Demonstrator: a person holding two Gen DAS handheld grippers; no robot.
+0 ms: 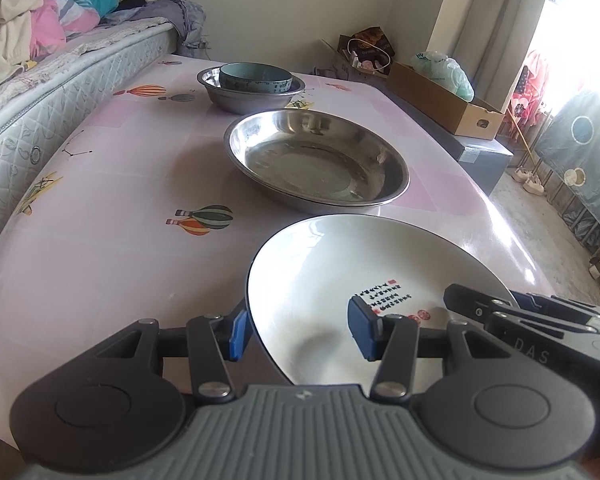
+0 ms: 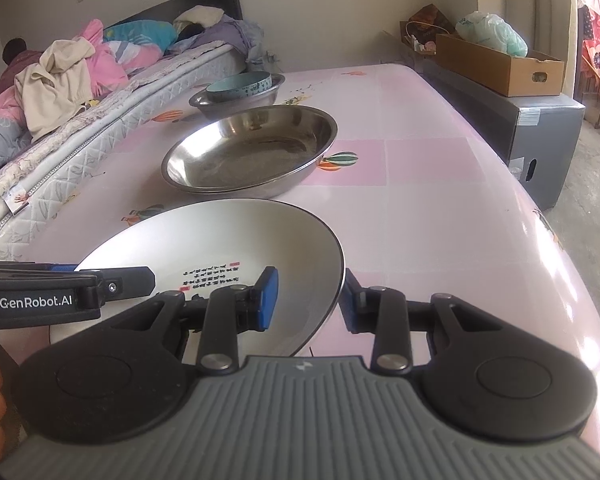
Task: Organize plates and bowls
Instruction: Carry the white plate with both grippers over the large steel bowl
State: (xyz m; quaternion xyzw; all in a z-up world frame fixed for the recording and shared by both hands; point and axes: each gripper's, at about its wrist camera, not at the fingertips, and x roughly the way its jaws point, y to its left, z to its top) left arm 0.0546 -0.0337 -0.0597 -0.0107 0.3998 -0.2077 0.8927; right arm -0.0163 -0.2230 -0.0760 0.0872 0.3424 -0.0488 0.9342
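Left wrist view takes in a pink tabletop [image 1: 100, 240] printed with balloons, and everything here is placed against the wide steel dish [image 1: 316, 160] near its middle. Beyond that dish, touching or just short of it, a smaller steel basin [image 1: 240, 98] carries a teal bowl [image 1: 256, 77] nested inside, so the bowls look already grouped. On the near side of the dish, close to the tabletop's front edge, is the white plate [image 1: 340, 272] with dark writing and red seals.

Both grippers straddle that plate's rim from opposite sides. The left gripper [image 1: 300, 332] has one blue pad outside the left edge and the other over the plate's inner face, with clear space between pad and rim, so it is released, not yet pinching. The right gripper [image 2: 310, 300] does the same on the right edge, equally unclenched.

Taking the plate by two sides likely guards against tipping a broad, smooth, shallow piece. Its probable destination is inside the steel dish, stacking flat ware together; the plate appears tilted, though whether it rests on the tabletop I cannot tell.
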